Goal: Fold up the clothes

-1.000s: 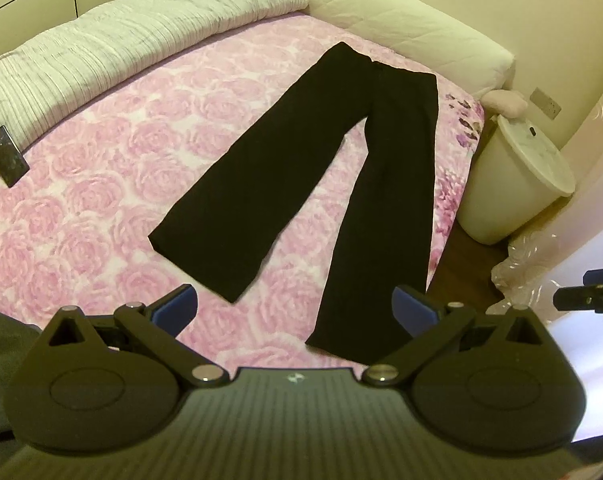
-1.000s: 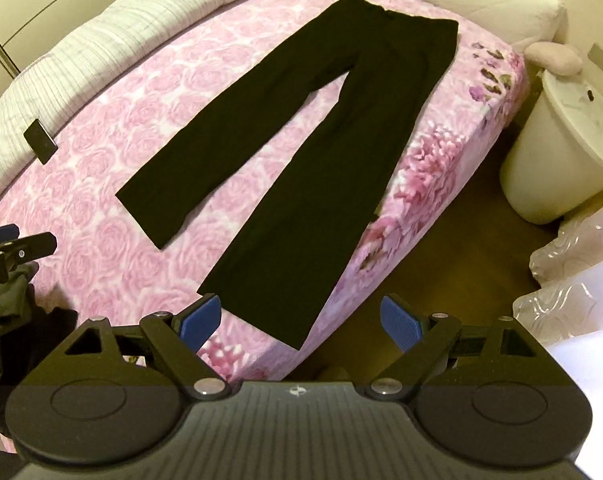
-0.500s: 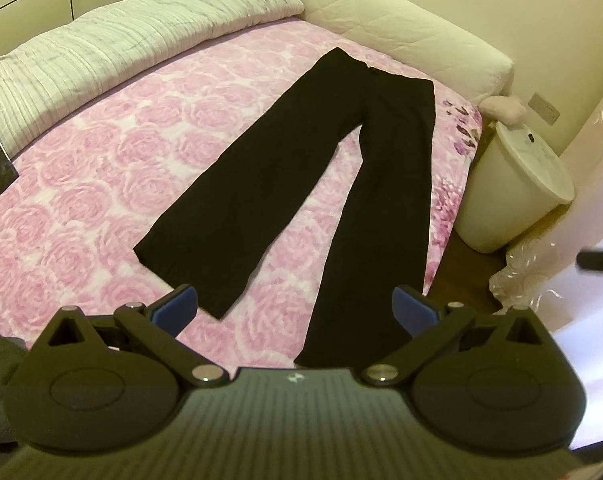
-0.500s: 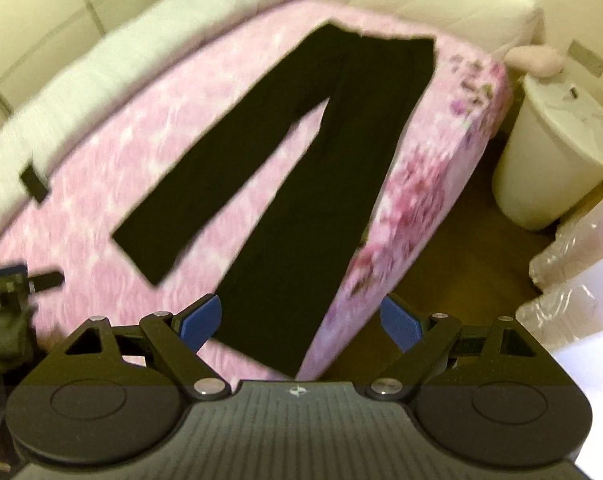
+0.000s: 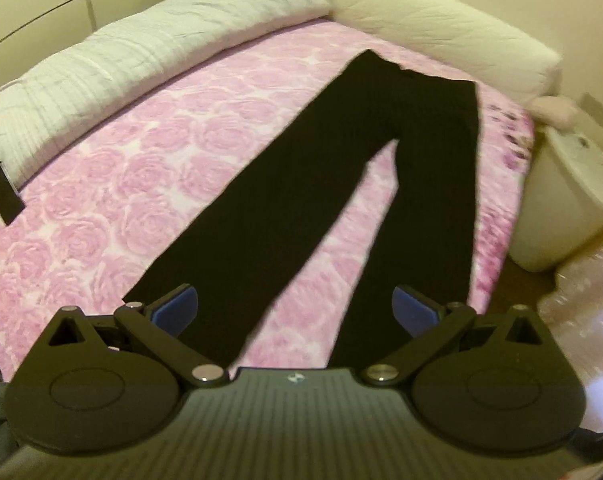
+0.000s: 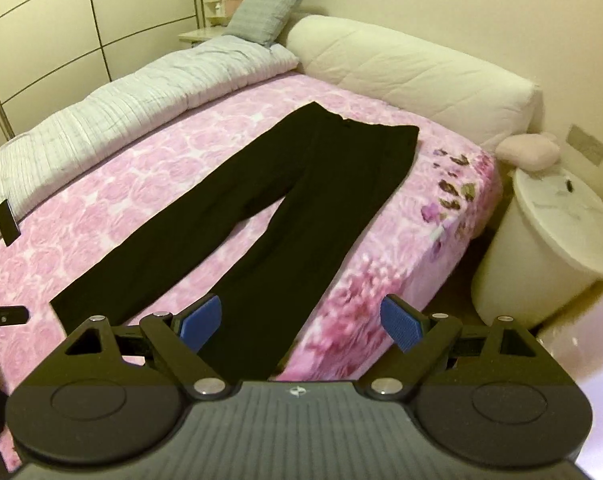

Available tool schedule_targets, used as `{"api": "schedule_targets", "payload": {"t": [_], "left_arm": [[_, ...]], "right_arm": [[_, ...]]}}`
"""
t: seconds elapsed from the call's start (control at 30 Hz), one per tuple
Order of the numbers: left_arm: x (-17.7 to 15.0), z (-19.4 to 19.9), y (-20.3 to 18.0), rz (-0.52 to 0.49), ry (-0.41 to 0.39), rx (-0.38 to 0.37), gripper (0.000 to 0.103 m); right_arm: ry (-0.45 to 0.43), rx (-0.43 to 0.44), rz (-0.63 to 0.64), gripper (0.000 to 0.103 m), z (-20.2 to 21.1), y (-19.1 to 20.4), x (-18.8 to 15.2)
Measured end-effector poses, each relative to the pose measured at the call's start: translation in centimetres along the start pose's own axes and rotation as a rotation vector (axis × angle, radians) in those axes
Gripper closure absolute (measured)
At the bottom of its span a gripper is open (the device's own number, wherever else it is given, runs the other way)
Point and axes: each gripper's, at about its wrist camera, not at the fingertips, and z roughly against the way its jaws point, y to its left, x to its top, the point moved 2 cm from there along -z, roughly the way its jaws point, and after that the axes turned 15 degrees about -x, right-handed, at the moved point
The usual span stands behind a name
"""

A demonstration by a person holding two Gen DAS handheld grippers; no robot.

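Left gripper (image 5: 295,307) is hanging over the foot end of the bed with its blue pads spread wide and nothing between them, tilted down at the hems of the black trousers (image 5: 341,184). Going left to right from there: over at the far left there's a small dark flat thing, looks like a phone (image 5: 3,192), lying right where the rolled-up white quilt (image 5: 121,60) meets the pink rose-print sheet (image 5: 101,184). The quilt runs along the whole left side of the bed up to a grey pillow (image 6: 267,10) at the head. The trousers are spread flat on the sheet, waistband up near the long cream bolster (image 6: 413,76), both legs splayed apart into an upside-down V with the hems pointing toward the grippers. The leg on the right runs close along the mattress edge. The right gripper (image 6: 301,322) is also wide apart and empty, hovering above that right-hand hem and the bed corner, not touching the fabric as far as I can see. Past the edge of the bed there's a little pink cushion (image 6: 529,152) sitting by the bolster end, and then a round white bin (image 6: 541,256) with a lid standing on the floor just beside the bed.
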Motion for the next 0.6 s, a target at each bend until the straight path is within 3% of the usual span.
{"api": "schedule_targets", "payload": {"t": [0.13,0.33,0.6], "left_arm": [[1.9,-3.1,-1.5,0.079,0.014,0.135,0.001],[2.0,-4.8,-3.9,0.26,0.019,0.263,0.001],[-3.2,-6.2,-8.8,0.307,0.046,0.358,0.001]], "right_arm": [[-0.008,0.072,0.102,0.014,-7.2,-4.7,4.4],[0.042,0.136,0.254,0.014,-17.2,-12.0,11.0],[0.045,0.166,0.463,0.014,-24.4,-13.7,15.7]]}}
